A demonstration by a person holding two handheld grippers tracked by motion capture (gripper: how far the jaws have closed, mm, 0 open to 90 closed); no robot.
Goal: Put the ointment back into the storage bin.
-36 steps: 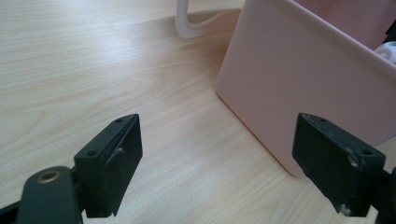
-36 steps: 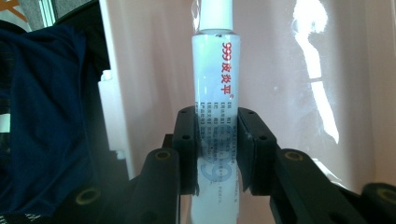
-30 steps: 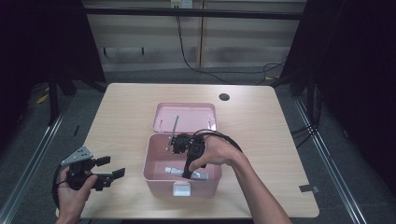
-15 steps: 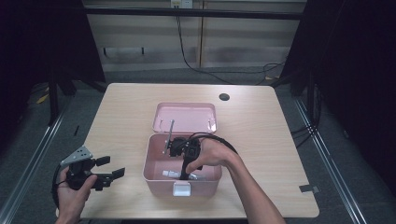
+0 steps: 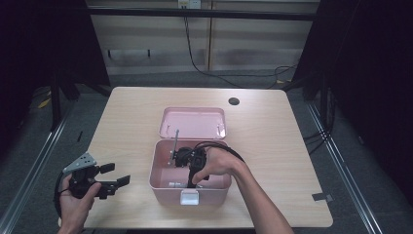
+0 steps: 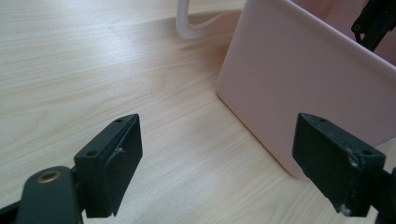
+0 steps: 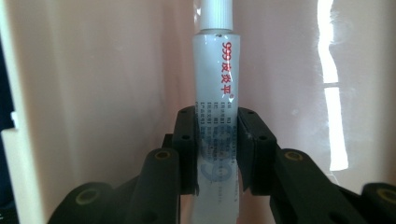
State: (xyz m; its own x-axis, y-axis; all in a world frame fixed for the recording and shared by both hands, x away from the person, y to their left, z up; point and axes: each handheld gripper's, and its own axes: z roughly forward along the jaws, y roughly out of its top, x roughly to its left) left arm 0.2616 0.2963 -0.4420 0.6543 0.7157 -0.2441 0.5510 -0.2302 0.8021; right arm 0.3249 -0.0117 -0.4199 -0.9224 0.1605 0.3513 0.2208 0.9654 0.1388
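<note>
A pink box (image 5: 165,183) stands open on the table, its lid (image 5: 192,122) tipped back behind it. My right gripper (image 5: 187,168) reaches down into the box. In the right gripper view its jaws are shut on a white tube (image 7: 217,98) with red print and a white cap, which lies on the pink floor of the box. A bit of the tube (image 5: 174,184) shows in the high view. My left gripper (image 5: 114,175) hovers over the table left of the box, open and empty, and the box's wall (image 6: 299,84) lies ahead of it.
The wooden table (image 5: 126,117) has a dark round hole (image 5: 234,101) at its back right. A thin grey rod (image 5: 173,146) stands at the box's back left corner. A small dark tag (image 5: 318,197) lies near the right front edge.
My right gripper has sunk deeper into the box, towards its front, and closed on the tube. The left gripper has stayed in place.
</note>
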